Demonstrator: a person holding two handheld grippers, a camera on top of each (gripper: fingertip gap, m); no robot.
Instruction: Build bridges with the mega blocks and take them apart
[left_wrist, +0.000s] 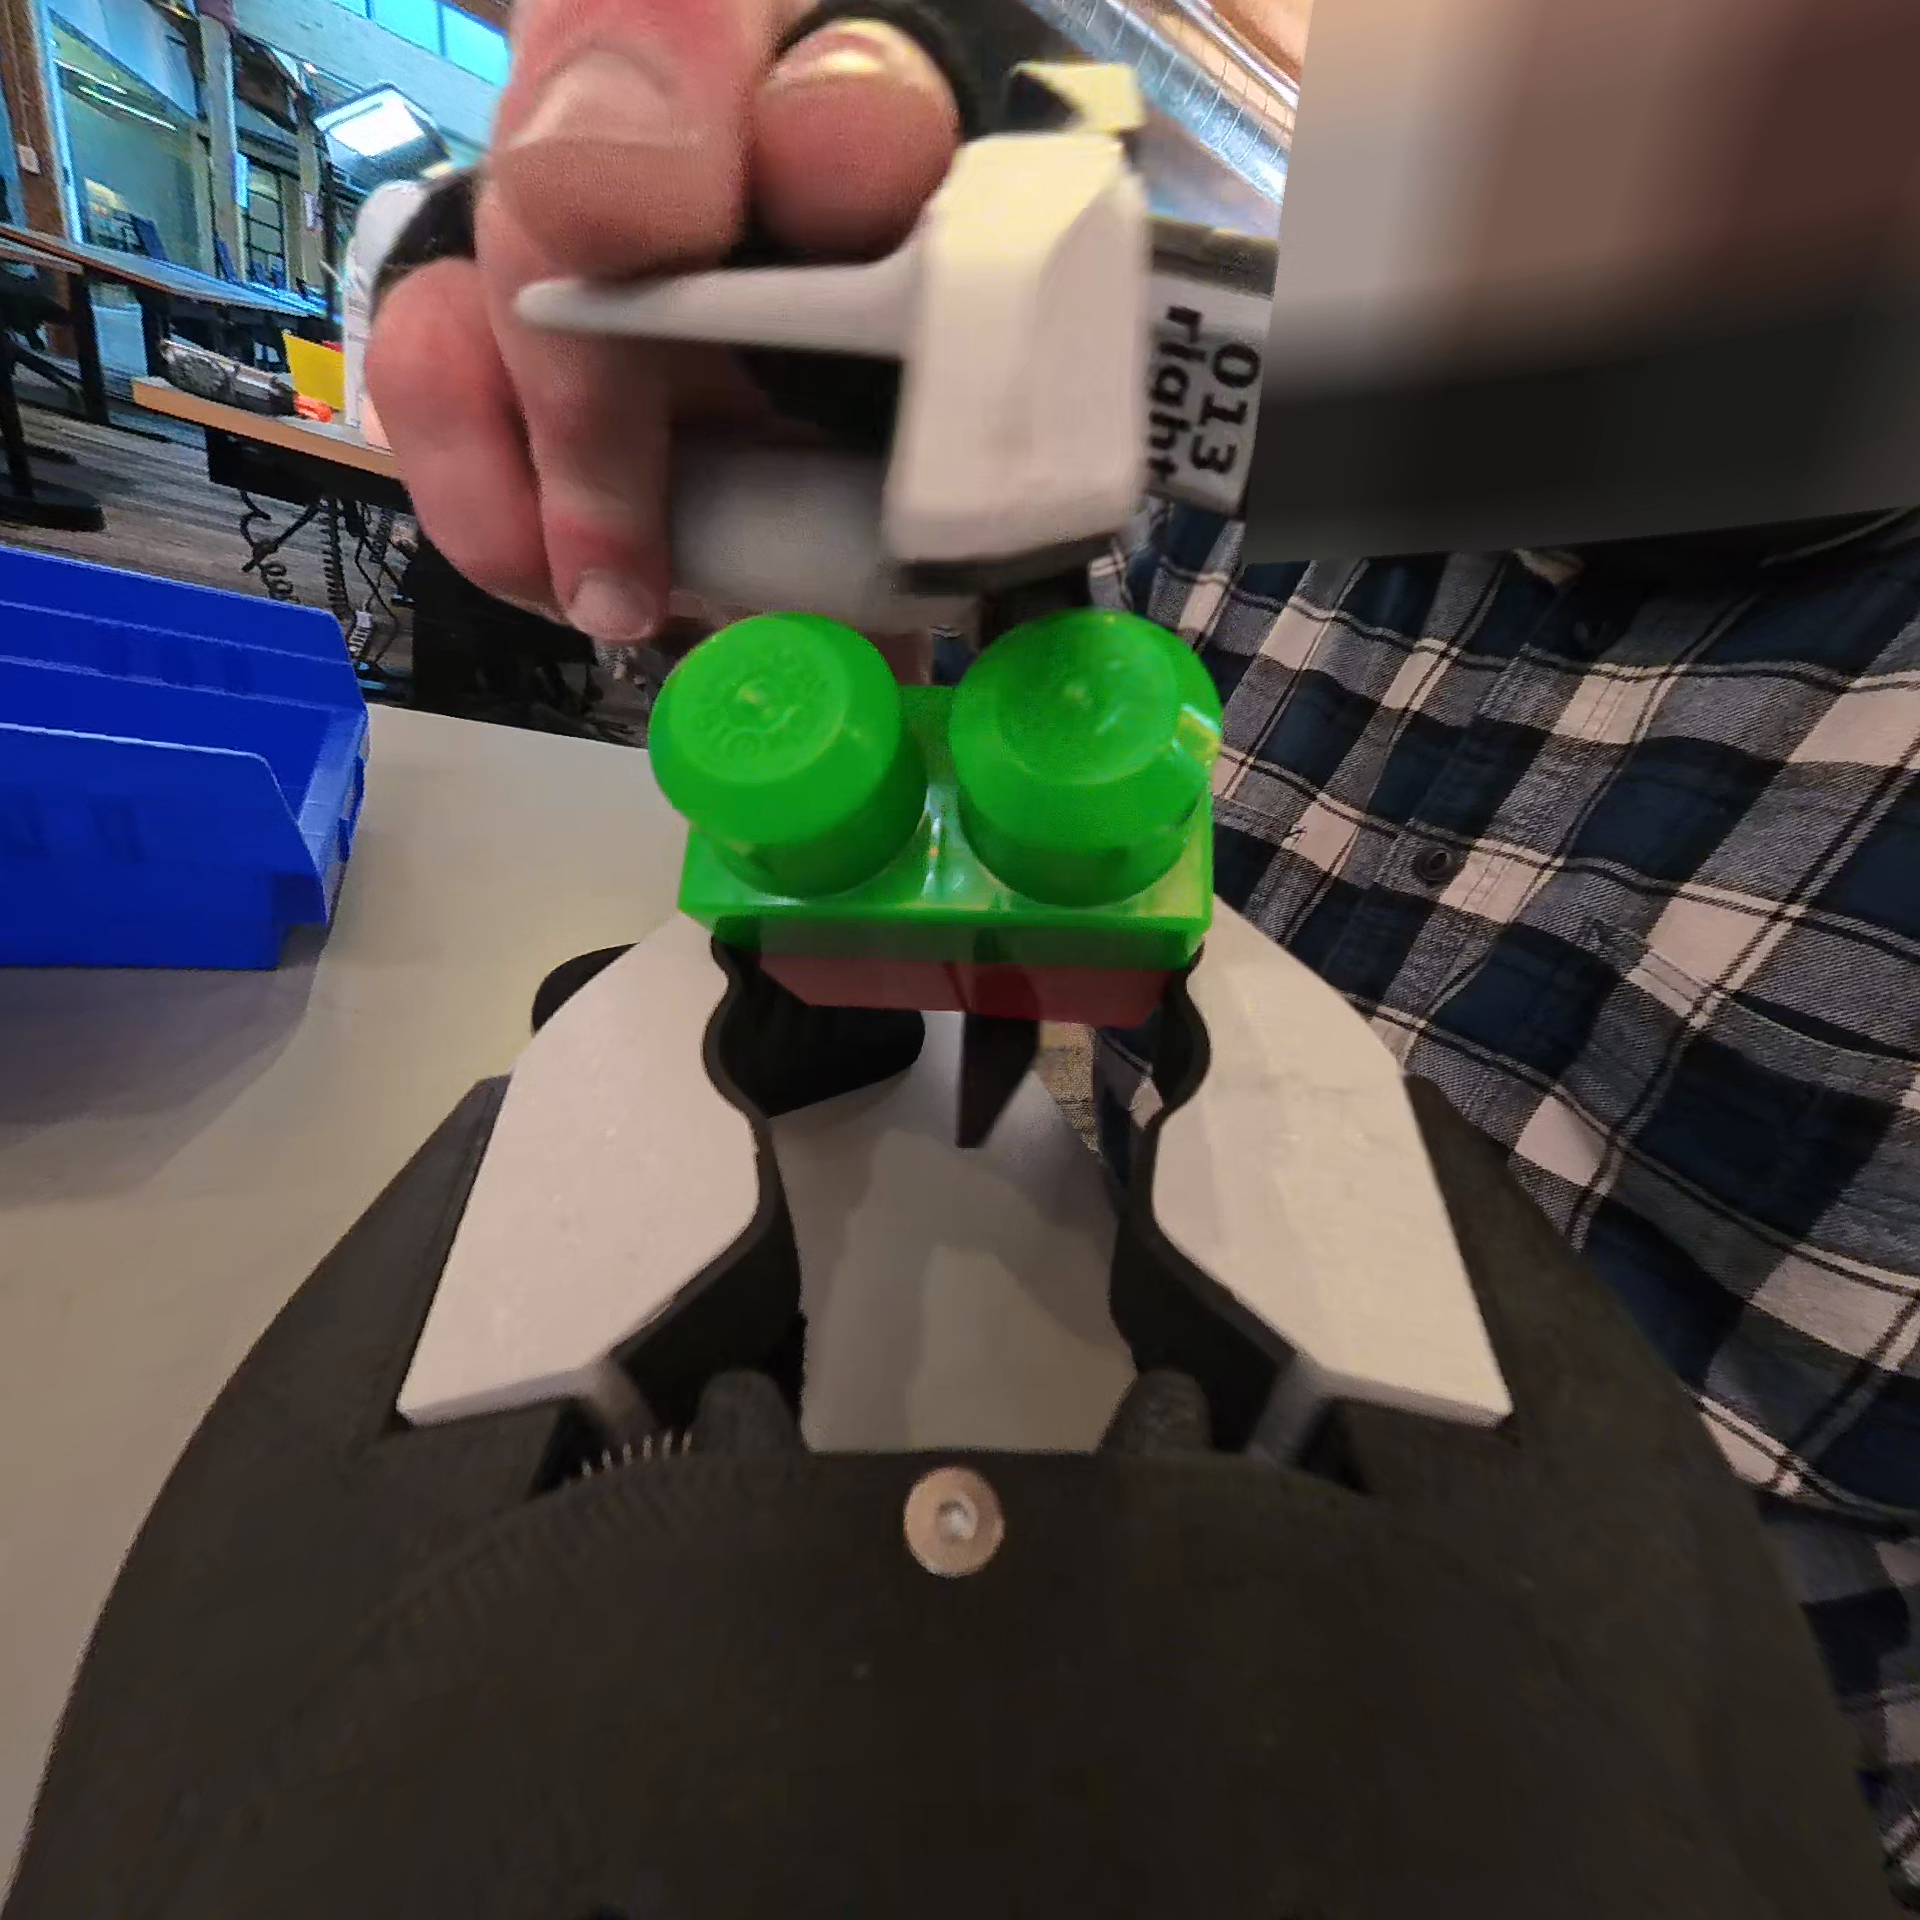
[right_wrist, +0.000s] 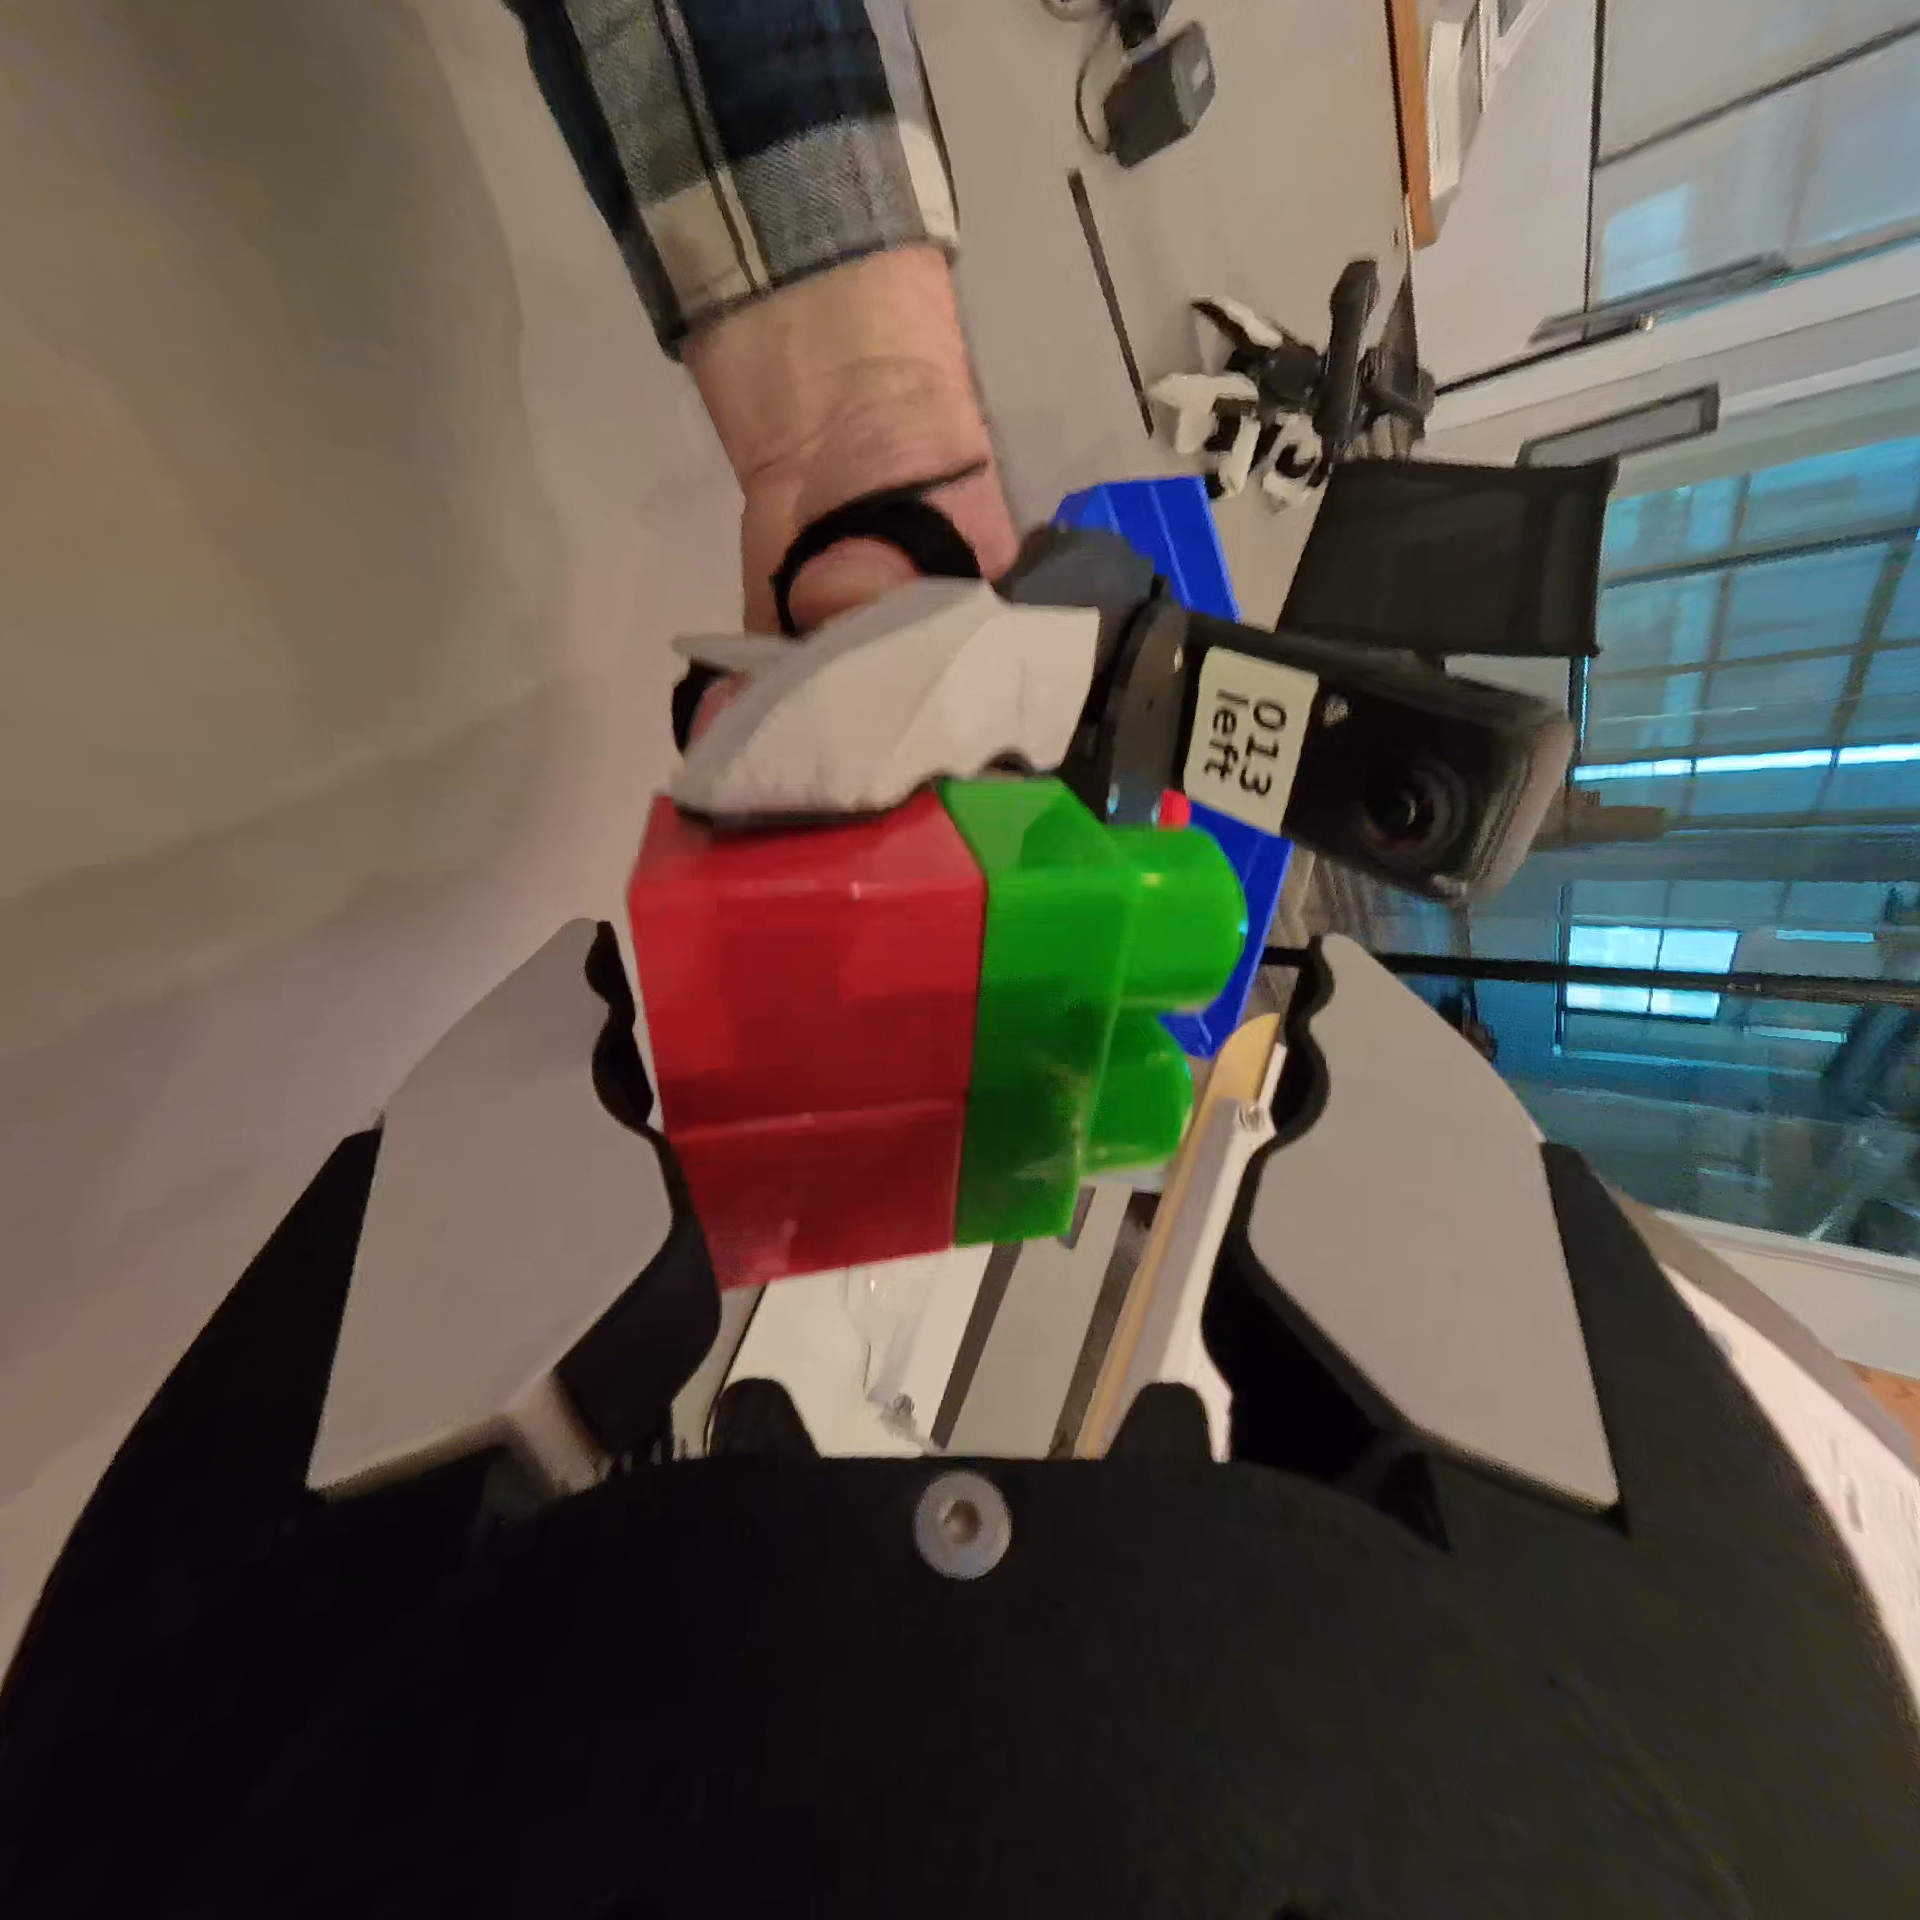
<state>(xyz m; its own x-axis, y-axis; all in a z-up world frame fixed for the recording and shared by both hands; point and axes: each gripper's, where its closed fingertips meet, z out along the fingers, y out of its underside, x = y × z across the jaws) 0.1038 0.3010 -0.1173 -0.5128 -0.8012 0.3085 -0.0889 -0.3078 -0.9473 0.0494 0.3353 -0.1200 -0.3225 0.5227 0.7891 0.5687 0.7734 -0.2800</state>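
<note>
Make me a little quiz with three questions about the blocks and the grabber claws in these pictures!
1. True or false: the green block is stuck onto a red block.
2. Which gripper is holding the stacked blocks? A) left gripper B) right gripper C) neither
3. Fill in: the storage bin on the table is coloured ____.

Key:
1. True.
2. A. Its fingers clamp the red block, while the right gripper's jaws stand wide, with a clear gap beside the green studs.
3. Blue.
</note>
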